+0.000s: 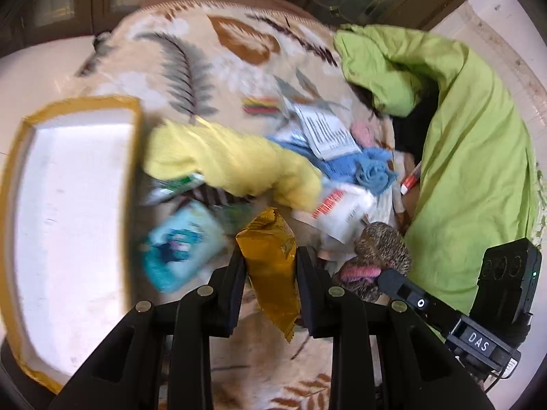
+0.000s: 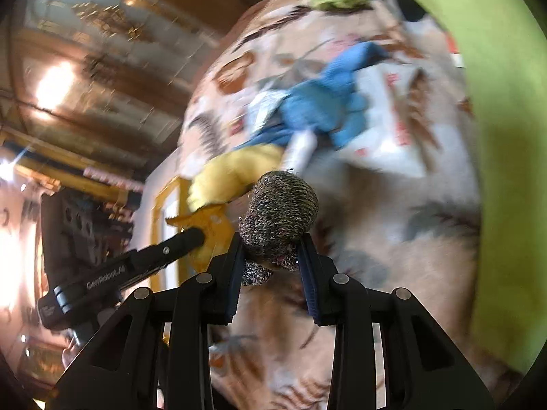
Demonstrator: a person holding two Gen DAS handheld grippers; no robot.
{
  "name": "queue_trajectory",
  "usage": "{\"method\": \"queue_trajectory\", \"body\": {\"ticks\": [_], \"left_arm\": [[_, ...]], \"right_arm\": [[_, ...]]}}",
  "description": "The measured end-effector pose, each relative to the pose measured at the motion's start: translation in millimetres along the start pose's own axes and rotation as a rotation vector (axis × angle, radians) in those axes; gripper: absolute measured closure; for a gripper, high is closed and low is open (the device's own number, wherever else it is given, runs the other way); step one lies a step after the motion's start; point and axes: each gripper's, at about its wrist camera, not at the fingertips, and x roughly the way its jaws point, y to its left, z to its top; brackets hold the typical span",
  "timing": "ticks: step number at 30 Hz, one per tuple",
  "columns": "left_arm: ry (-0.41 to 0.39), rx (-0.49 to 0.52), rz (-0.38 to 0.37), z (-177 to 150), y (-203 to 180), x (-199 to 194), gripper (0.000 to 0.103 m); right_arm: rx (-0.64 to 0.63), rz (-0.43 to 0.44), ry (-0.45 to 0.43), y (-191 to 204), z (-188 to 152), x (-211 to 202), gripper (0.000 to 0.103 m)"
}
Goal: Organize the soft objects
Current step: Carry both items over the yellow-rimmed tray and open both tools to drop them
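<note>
My left gripper (image 1: 270, 256) is shut on a golden foil snack packet (image 1: 271, 263), lifted above the leaf-patterned blanket (image 1: 218, 51). My right gripper (image 2: 271, 244) is shut on a speckled grey-brown knitted ball (image 2: 280, 215); the same ball (image 1: 383, 249) shows in the left wrist view with the right gripper's finger against it. A yellow cloth (image 1: 225, 157), a blue cloth (image 1: 369, 167) and white printed packets (image 1: 342, 212) lie in a heap on the blanket. The packet (image 2: 208, 229) appears again in the right wrist view beside the left gripper's finger.
A white tray with a yellow rim (image 1: 68, 205) sits at the left. A lime-green sheet (image 1: 471, 157) is bunched at the right. A teal and white pouch (image 1: 181, 242), a tube and a red-and-white marker (image 1: 410, 179) lie among the heap.
</note>
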Motion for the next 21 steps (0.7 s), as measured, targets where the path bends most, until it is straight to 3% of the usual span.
{"method": "queue_trajectory", "body": {"ticks": [3, 7, 13, 21], "left_arm": [[-0.05, -0.004, 0.049, 3, 21, -25, 0.075], [-0.124, -0.038, 0.175, 9, 64, -54, 0.075], [-0.165, -0.13, 0.337, 29, 128, -58, 0.075], [-0.145, -0.198, 0.383, 50, 173, -25, 0.072]], "right_arm": [[-0.077, 0.038, 0.041, 35, -2, 15, 0.073], [-0.16, 0.087, 0.101, 82, 3, 48, 0.072], [-0.3, 0.106, 0.194, 158, 9, 117, 0.073], [-0.409, -0.005, 0.262, 197, 13, 205, 0.072]]}}
